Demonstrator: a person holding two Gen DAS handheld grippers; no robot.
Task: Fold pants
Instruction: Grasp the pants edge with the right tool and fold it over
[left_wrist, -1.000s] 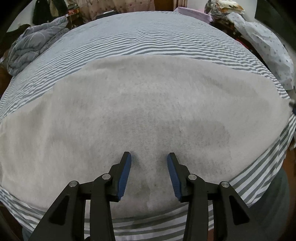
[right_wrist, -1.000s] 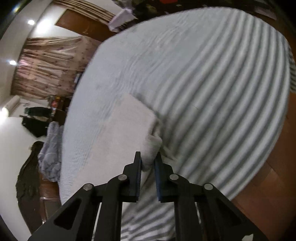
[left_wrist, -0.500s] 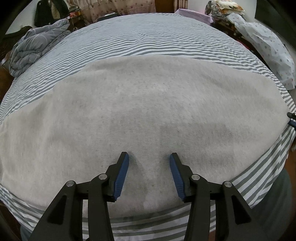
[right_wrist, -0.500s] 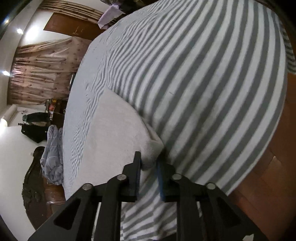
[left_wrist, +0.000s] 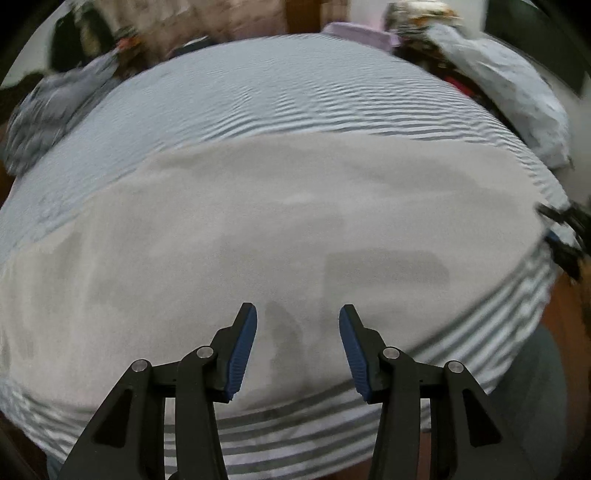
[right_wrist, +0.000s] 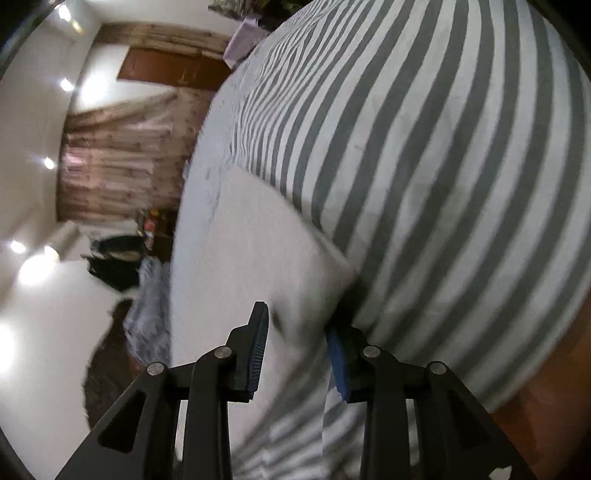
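Pants (left_wrist: 280, 229), pale grey and fleecy, lie flat across the striped bed (left_wrist: 280, 96), their left end cut off by the picture edge. Both views are blurred, so seams are hard to make out. The left gripper (left_wrist: 297, 317) hangs above the cloth, jaws apart and empty. The right gripper (right_wrist: 295, 325) has just been opening; the pants' corner sits between its pads, loose. A rumpled quilt (left_wrist: 55, 110) lies beyond the bed.
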